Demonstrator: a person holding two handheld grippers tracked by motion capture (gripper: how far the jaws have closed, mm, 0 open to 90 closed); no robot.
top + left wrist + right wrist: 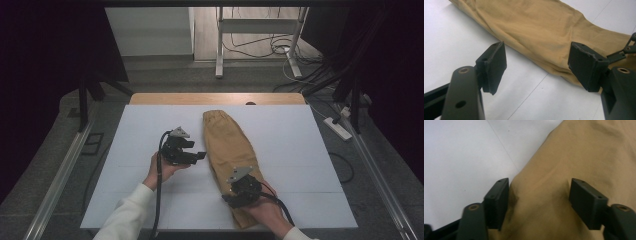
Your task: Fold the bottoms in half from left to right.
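A tan folded garment (230, 140) lies lengthwise on the white table top (150, 130), its gathered waistband at the far end. My left gripper (201, 155) is just off the cloth's left edge and points at it. In the left gripper view the left gripper (537, 62) is open, with bare table and the garment (536, 27) edge ahead. My right gripper (229, 200) hovers over the near end of the cloth. In the right gripper view the right gripper (540, 192) is open and straddles the garment (579, 152), with one pad at the cloth's edge.
A wooden strip (215, 98) borders the table's far side. Behind it stands a metal frame (260, 30) with loose cables. A white power strip (338, 128) lies on the floor at the right. Bare white surface flanks the garment on both sides.
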